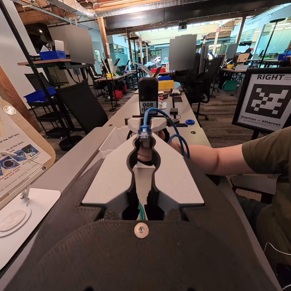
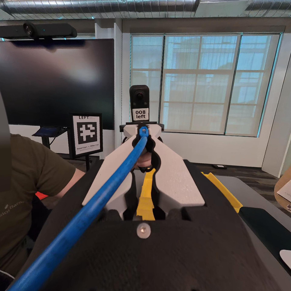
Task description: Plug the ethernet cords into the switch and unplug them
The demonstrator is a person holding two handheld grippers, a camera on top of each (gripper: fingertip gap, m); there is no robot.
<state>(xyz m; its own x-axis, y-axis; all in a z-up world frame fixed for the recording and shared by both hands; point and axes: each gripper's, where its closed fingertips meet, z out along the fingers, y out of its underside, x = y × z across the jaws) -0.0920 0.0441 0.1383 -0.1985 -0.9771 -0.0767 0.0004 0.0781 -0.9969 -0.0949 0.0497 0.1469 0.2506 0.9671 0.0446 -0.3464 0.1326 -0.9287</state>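
Two grippers meet nose to nose on one blue cord, held above the table.

Your left gripper (image 1: 144,138) pinches the clear plug (image 1: 143,132) of the blue ethernet cord (image 1: 178,133) at twelve o'clock. Just beyond, your right gripper (image 1: 146,124) faces you, fingers apparently pressed on the same cord, though the contact is hard to see. Its slack loops toward three o'clock. Farther off lies a blue ring (image 1: 190,121) on the grey table (image 1: 200,137).

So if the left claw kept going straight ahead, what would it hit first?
The right claw, facing it nearly tip to tip, with the blue ethernet cord plug pinched between them.
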